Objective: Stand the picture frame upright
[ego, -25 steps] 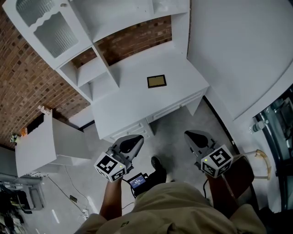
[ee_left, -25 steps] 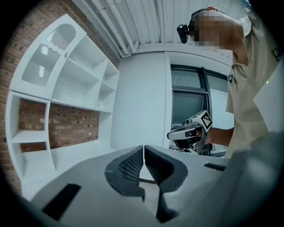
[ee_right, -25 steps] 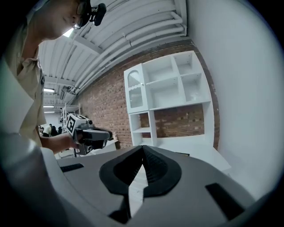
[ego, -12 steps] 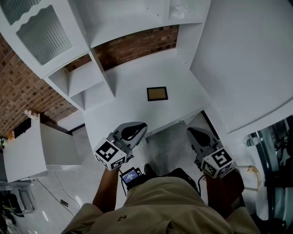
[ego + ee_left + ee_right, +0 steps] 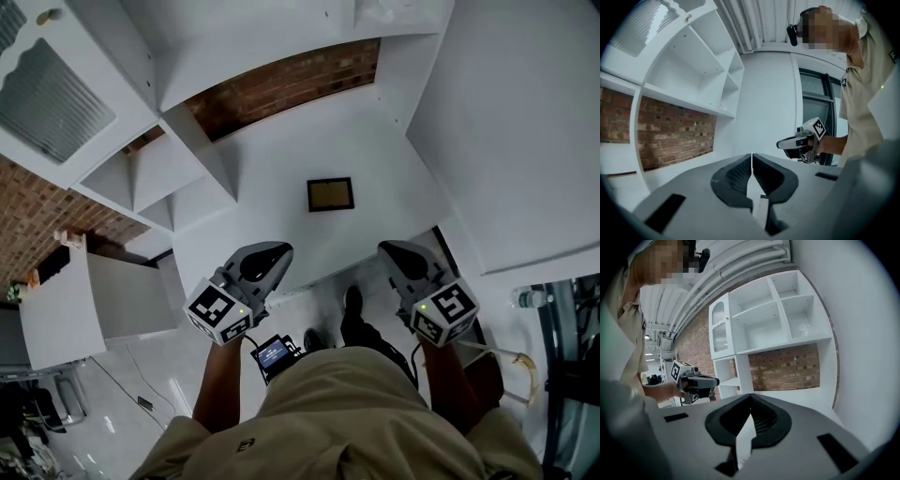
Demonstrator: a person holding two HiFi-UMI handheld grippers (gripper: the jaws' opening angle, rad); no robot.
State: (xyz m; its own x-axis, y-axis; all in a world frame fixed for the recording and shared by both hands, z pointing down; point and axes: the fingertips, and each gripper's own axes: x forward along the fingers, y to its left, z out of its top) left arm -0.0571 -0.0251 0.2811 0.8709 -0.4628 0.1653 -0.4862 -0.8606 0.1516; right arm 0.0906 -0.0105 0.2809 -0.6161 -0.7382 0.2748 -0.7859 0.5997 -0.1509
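A small dark picture frame [image 5: 330, 194] with a tan middle lies flat on the white desk [image 5: 281, 178], seen in the head view. My left gripper [image 5: 278, 251] is at the desk's near edge, left of the frame and short of it, its jaws shut and empty. My right gripper [image 5: 386, 250] hovers at the near edge to the right of the frame, also shut with nothing in it. In the left gripper view my left gripper [image 5: 751, 157] points past the right one [image 5: 781, 144]. The right gripper view has my right gripper [image 5: 750, 397] closed, with the left one [image 5: 715, 379] beside it. Neither gripper view shows the frame.
A white hutch with open shelves [image 5: 150, 169] stands on the desk's left and back, against a brick wall [image 5: 281, 84]. A white wall [image 5: 516, 141] closes the right side. A white cabinet [image 5: 66, 300] sits on the floor at the left.
I have walked up to the desk: both grippers moved forward from over the floor to the desk's near edge. The frame lies as before. Both jaws stayed shut.
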